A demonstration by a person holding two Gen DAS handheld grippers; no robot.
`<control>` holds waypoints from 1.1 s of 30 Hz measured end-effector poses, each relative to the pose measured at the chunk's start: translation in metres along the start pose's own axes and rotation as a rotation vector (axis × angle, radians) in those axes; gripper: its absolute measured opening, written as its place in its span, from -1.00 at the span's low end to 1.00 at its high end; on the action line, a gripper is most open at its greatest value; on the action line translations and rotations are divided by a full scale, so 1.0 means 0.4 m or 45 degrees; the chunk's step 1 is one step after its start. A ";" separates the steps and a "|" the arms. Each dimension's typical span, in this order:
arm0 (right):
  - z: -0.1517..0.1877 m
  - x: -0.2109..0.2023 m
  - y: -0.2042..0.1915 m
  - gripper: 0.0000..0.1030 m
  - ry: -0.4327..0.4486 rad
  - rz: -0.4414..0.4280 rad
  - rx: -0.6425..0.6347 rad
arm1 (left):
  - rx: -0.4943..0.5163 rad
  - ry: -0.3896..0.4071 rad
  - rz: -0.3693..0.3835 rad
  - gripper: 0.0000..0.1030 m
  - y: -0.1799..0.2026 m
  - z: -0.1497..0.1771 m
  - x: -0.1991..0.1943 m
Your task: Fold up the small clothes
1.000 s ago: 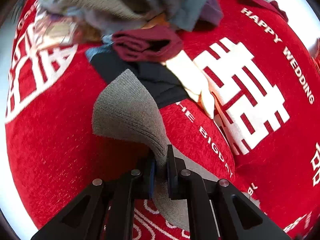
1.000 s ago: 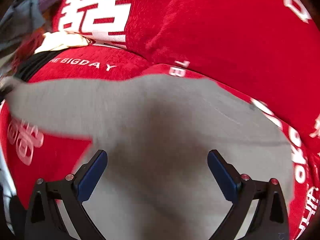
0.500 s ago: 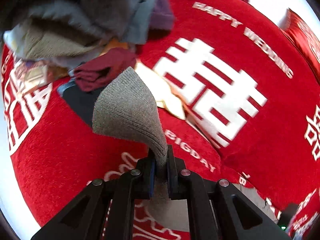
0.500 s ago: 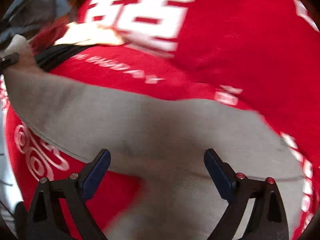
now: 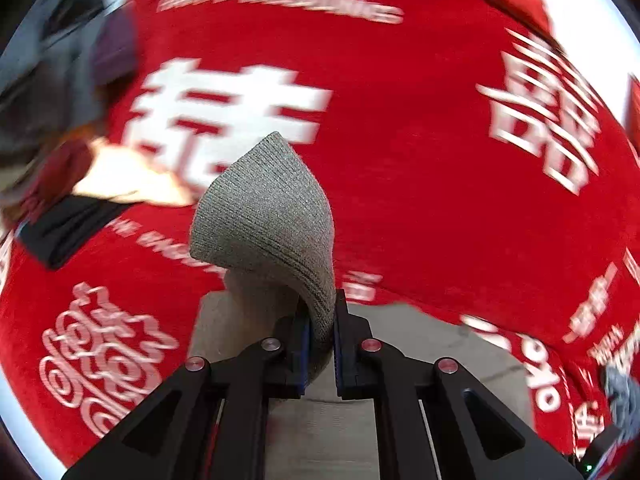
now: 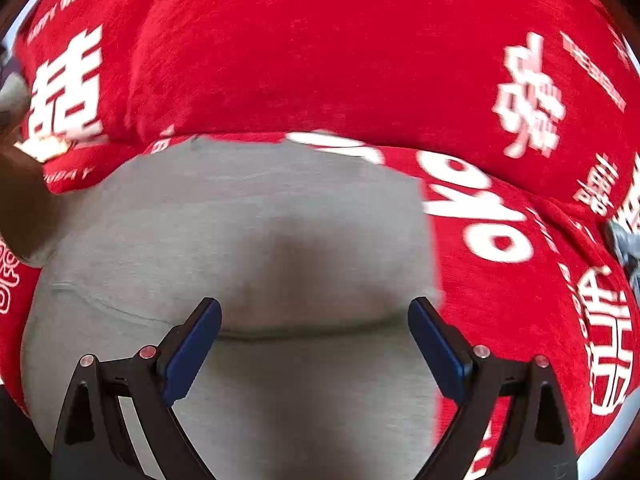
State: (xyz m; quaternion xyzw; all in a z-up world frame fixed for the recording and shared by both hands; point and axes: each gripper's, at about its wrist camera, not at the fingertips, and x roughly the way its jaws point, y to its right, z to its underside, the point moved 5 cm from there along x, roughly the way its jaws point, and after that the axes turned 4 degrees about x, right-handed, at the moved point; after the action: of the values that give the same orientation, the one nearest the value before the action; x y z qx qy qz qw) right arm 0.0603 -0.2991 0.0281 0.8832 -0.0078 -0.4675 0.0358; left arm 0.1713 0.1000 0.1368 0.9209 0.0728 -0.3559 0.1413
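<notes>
Left gripper [image 5: 320, 344]: jaws pinched tight on ribbed edge of the grey knit garment [image 5: 264, 216], which stands up in a peak. Right gripper [image 6: 314, 340]: jaws spread wide, gripping nothing, poised over the garment's flat grey body [image 6: 248, 216] on the red plush wedding-print blanket [image 6: 320, 60]. Risk, as I judge it: nothing pins the flat part, so a pull may drag it and spoil the fold. Farther left, blurred pile of unfolded clothes [image 5: 60, 80]. No containers visible.
</notes>
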 end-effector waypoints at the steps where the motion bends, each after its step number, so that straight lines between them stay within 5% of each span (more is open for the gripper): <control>1: 0.002 -0.010 0.027 0.85 0.012 0.001 0.019 | 0.051 -0.004 0.030 -0.81 0.081 0.004 0.000; 7: 0.025 -0.004 0.136 0.85 0.030 -0.005 0.102 | 0.265 -0.111 0.116 -0.81 0.414 0.108 0.068; 16: 0.084 0.048 0.223 0.85 -0.006 -0.061 0.205 | 0.458 -0.366 0.098 -0.80 0.624 0.353 0.257; 19: 0.093 0.053 0.236 0.85 -0.014 -0.091 0.230 | 0.462 -0.492 0.128 -0.76 0.623 0.392 0.289; 20: 0.093 0.054 0.240 0.85 -0.017 -0.103 0.241 | 0.463 -0.526 0.136 -0.61 0.620 0.399 0.295; 22: 0.092 0.050 0.243 0.85 -0.015 -0.127 0.266 | 0.446 -0.564 0.191 0.38 0.609 0.406 0.292; 24: 0.089 0.040 0.242 0.85 -0.002 -0.136 0.275 | 0.394 -0.492 0.159 0.76 0.581 0.382 0.265; 29: 0.069 0.015 0.217 0.85 0.026 -0.159 0.240 | 0.328 -0.482 0.288 0.77 0.507 0.327 0.176; 33: 0.026 0.023 0.173 0.85 0.040 -0.206 0.226 | 0.282 -0.345 0.140 0.77 0.353 0.273 0.124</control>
State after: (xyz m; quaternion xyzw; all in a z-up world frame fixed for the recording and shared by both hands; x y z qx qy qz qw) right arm 0.0583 -0.3693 0.0194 0.8878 0.0227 -0.4525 -0.0805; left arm 0.1717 -0.0663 0.0554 0.8771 -0.0369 -0.4742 0.0669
